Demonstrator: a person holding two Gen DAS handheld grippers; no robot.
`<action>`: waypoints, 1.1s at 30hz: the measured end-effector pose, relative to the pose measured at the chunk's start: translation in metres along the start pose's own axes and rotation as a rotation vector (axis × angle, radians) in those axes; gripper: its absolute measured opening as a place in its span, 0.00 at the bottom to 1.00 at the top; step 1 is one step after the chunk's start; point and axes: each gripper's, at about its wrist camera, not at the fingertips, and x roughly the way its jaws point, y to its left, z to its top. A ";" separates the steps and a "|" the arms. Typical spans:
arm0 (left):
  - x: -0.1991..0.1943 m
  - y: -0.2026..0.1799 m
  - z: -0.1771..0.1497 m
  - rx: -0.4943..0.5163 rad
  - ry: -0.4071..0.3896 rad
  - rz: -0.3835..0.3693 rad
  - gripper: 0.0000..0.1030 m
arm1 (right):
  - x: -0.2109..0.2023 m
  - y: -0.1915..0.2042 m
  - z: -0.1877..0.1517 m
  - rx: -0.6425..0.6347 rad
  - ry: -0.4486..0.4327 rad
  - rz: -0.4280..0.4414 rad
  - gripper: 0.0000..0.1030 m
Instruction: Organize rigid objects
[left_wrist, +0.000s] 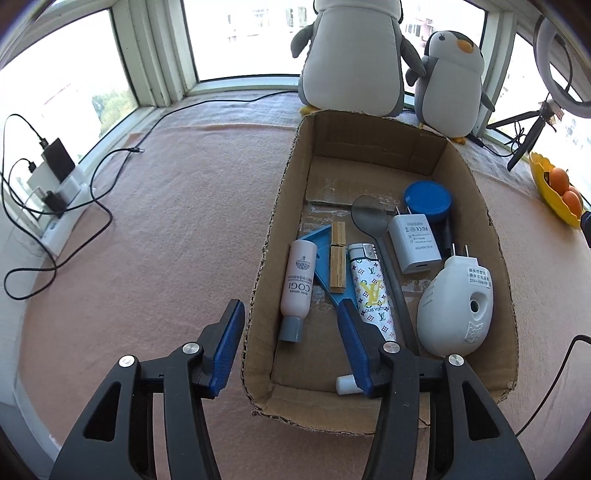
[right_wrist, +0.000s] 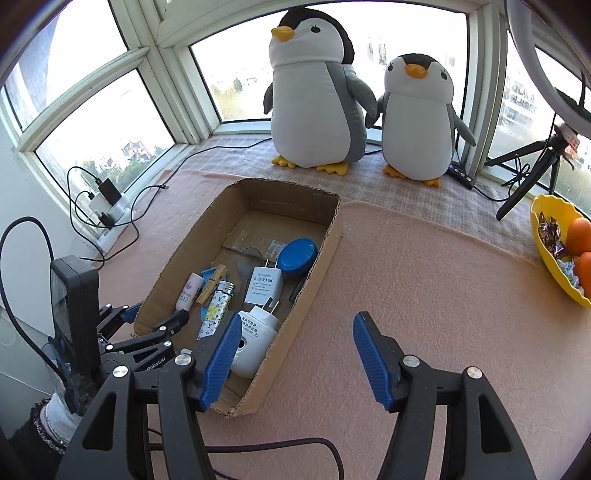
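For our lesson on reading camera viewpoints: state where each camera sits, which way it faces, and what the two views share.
Left wrist: on the left gripper, angled down over the cardboard box; its two open fingers show.
Right wrist: on the right gripper, beside the box, facing the window; its open fingers, the left gripper and a sleeve show.
Shared: box, white plug-in device, two plush penguins.

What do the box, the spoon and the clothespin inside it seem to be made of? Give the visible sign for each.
Box: corrugated cardboard, matte brown; its torn rim shows the fluting.
Spoon: probably metal, dull grey; the bowl carries a soft sheen.
Clothespin: wood, unfinished pale tan; faint grain and squared slats, though the spring is too small to tell.
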 end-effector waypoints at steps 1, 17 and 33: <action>-0.007 0.001 0.002 -0.003 -0.012 -0.005 0.54 | -0.008 -0.001 -0.001 0.003 -0.014 -0.003 0.58; -0.115 -0.016 0.009 0.035 -0.167 -0.055 0.70 | -0.112 0.005 -0.023 0.010 -0.201 -0.067 0.73; -0.138 -0.031 -0.007 0.059 -0.168 -0.055 0.77 | -0.116 0.009 -0.054 0.051 -0.219 -0.187 0.80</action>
